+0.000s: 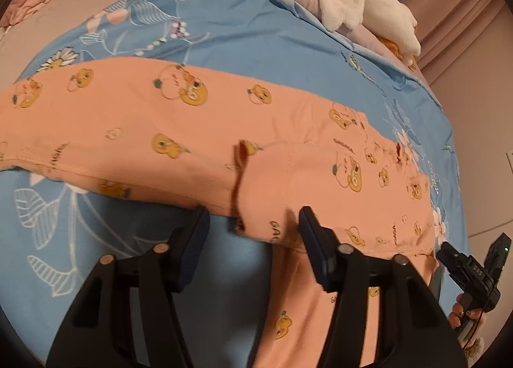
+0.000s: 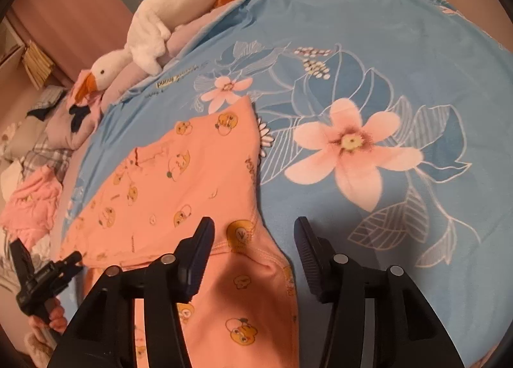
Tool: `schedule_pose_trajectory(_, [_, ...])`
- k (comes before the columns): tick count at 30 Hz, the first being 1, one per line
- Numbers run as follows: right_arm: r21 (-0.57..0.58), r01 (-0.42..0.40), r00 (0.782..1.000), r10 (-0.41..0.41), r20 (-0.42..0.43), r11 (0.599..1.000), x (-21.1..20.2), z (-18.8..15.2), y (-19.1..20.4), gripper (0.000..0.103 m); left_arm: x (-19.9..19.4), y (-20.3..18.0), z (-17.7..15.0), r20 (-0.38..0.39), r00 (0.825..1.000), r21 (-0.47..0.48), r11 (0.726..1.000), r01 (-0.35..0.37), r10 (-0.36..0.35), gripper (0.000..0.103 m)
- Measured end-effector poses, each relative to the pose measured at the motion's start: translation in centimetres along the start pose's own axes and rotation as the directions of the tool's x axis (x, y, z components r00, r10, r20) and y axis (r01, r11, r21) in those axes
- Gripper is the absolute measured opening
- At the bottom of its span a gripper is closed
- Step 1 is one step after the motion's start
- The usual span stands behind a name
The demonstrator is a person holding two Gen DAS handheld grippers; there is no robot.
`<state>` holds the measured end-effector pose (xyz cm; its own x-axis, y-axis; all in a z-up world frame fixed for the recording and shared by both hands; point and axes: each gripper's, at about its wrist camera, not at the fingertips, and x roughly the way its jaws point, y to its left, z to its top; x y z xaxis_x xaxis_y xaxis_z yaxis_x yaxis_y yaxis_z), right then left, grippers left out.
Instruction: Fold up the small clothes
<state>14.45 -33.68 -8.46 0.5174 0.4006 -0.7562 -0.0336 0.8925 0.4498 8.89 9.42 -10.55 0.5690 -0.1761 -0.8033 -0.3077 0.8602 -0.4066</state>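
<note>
Peach garment (image 1: 192, 130) with yellow duck print lies spread flat on the blue floral bedsheet (image 1: 243, 34), running crosswise in the left wrist view; a further section extends toward the camera beneath the tongs. A small fold of fabric stands up near the middle of its near edge.

Left tongs (image 1: 253, 223): jaws wide apart, holding nothing, poised over the garment's near edge. The right-hand finger overlaps the cloth in the frame; contact cannot be confirmed.

Right tongs (image 2: 253, 233): jaws wide apart, holding nothing, straddling a seamed edge of the garment (image 2: 179, 182), with bare sheet (image 2: 400, 47) under the right-hand finger.

Each tool appears at the margin of the other's view, gripped by a hand (image 1: 461, 310).

Surroundings: a white plush goose (image 2: 150, 37) with an orange beak lies along the far edge of the bed on a mauve cover. Crumpled pink clothing (image 2: 32, 204) and plaid fabric sit beyond the sheet's left border, well apart from the garment. Nothing lies on the garment.
</note>
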Motion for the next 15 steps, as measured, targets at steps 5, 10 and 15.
schedule_pose_trajectory(5, [-0.007, 0.001, 0.999, -0.001, -0.043, 1.000, 1.7, -0.4, 0.5, 0.038, 0.6, -0.2, 0.0, 0.010, 1.000, 0.004, 1.000, -0.021, 0.021, 0.008])
schedule_pose_trajectory(10, [-0.063, 0.057, 0.998, -0.058, -0.020, 0.996, 1.2, -0.3, 1.0, 0.007, -1.0, -0.3, -0.1, 0.044, 0.999, 0.000, 1.000, -0.012, 0.012, 0.006])
schedule_pose_trajectory(15, [-0.083, 0.063, 0.998, -0.061, 0.020, 0.995, -0.3, -0.2, 1.0, 0.007, -1.1, -0.6, -0.3, 0.042, 0.999, 0.039, 0.999, -0.030, 0.029, 0.006])
